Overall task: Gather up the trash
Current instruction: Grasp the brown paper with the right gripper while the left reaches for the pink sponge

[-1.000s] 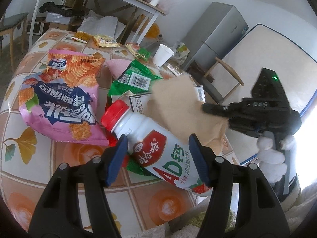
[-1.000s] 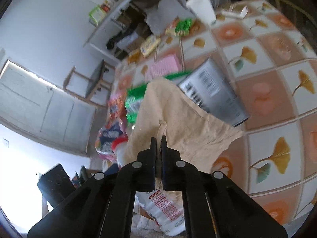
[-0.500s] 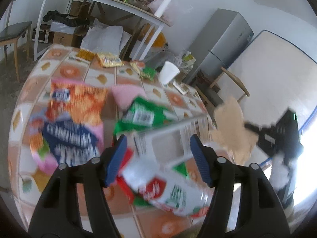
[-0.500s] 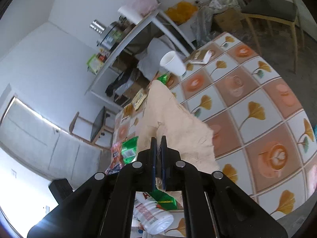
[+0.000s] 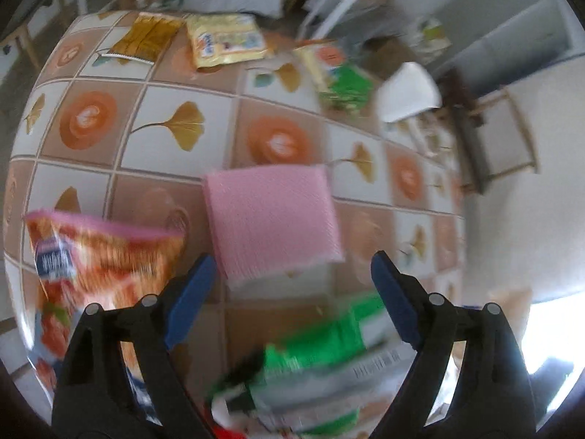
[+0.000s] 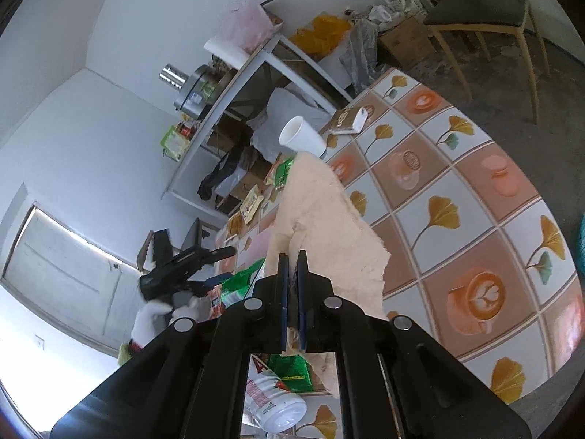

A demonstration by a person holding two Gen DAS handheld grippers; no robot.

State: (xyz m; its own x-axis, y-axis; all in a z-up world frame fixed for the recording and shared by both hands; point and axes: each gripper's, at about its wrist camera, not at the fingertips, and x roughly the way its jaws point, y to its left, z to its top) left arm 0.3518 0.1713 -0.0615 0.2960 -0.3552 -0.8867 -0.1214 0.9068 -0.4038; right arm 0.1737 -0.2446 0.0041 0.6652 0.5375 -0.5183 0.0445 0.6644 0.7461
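Observation:
My right gripper (image 6: pixel 291 256) is shut on a crumpled beige paper napkin (image 6: pixel 321 216) and holds it up above the tiled table (image 6: pixel 457 219). My left gripper (image 5: pixel 289 267) is open and empty, hovering over a pink square pad (image 5: pixel 272 221). An orange snack bag (image 5: pixel 95 259) lies at its left and a green wrapper (image 5: pixel 321 347) lies below it, both blurred. A white drink bottle (image 6: pixel 272 400) lies near the table's front edge. The left gripper (image 6: pixel 219 254) also shows in the right wrist view.
A white paper cup (image 5: pixel 407 91) (image 6: pixel 301 139), yellow packets (image 5: pixel 225 38), a gold wrapper (image 5: pixel 148 38) and a small green pack (image 5: pixel 345 86) lie at the table's far side. A brown booklet (image 6: pixel 345 120) lies beside the cup. A chair (image 6: pixel 482 11) and a shelf (image 6: pixel 234 84) stand beyond.
My left gripper has moved forward off the bottle to above the pink pad. My right gripper has lifted the napkin up and away from the pile.

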